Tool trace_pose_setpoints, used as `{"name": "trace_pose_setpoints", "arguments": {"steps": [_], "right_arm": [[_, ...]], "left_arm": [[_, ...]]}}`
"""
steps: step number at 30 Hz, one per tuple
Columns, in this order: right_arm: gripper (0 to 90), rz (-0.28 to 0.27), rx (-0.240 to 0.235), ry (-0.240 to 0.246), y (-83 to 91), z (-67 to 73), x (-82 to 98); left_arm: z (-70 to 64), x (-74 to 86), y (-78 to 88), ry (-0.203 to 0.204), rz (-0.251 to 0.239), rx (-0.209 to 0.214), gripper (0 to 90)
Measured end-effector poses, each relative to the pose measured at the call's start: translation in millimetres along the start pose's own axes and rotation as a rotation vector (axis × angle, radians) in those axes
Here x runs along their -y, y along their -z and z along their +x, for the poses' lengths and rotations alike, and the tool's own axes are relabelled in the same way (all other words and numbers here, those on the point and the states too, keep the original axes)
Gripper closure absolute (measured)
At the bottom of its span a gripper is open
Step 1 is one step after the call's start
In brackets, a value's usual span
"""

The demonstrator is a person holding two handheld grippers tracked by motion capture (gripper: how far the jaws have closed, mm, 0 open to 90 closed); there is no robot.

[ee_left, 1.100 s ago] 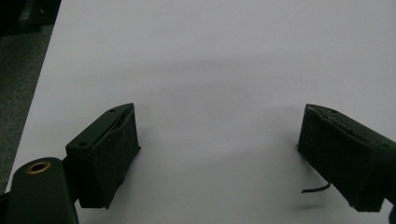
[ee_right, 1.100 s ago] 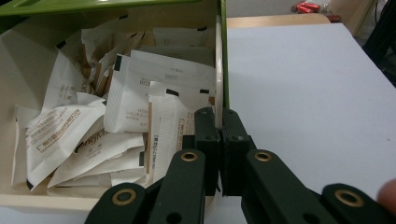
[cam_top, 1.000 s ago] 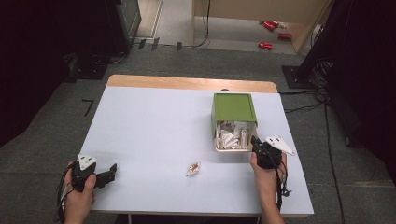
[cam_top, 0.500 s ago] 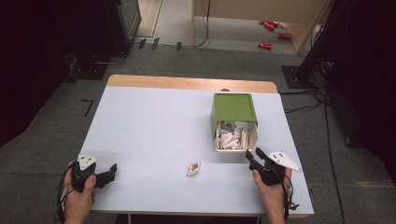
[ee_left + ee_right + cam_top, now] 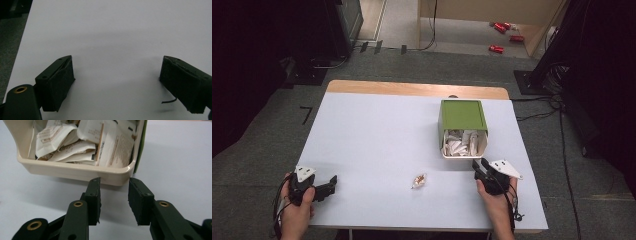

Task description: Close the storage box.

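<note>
Just ahead of my right claw [image 5: 113,202] sits the green box with a cream plastic liner [image 5: 463,131], tipped on its side, its open mouth spilling white paper sachets [image 5: 82,143] toward me. That claw's jaws have just been narrowing and stand partly apart, nothing between them, close in front of the liner's lower rim. Off to that claw's left, well apart, one small crumpled brownish wrapper [image 5: 418,180] lies alone on the pale white table [image 5: 377,140]. My left claw [image 5: 116,82] rests spread wide and empty at the near left corner. My worry: reaching for the wrapper, the right claw could nudge the liner and scatter more sachets, or the thin wrapper could slide away under closing jaws.
</note>
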State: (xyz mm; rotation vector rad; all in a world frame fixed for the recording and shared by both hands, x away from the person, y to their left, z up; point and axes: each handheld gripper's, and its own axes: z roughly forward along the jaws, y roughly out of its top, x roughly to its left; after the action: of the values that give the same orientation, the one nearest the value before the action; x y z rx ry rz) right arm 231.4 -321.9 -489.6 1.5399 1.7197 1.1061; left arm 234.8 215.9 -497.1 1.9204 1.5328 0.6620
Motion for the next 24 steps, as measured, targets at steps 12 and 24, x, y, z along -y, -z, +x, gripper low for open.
{"name": "trace_pose_setpoints", "arguments": {"steps": [12,24], "right_arm": [[63.6,0.003,0.025,-0.066,-17.2,0.0,-15.0],[57.8,0.015,0.018,-0.067,-19.9,-0.2,-19.2]], "left_arm": [[0.1,0.0,0.0,0.0,0.001,0.0,12.8],[0.0,0.1,0.0,0.0,-0.001,0.0,12.8]]}}
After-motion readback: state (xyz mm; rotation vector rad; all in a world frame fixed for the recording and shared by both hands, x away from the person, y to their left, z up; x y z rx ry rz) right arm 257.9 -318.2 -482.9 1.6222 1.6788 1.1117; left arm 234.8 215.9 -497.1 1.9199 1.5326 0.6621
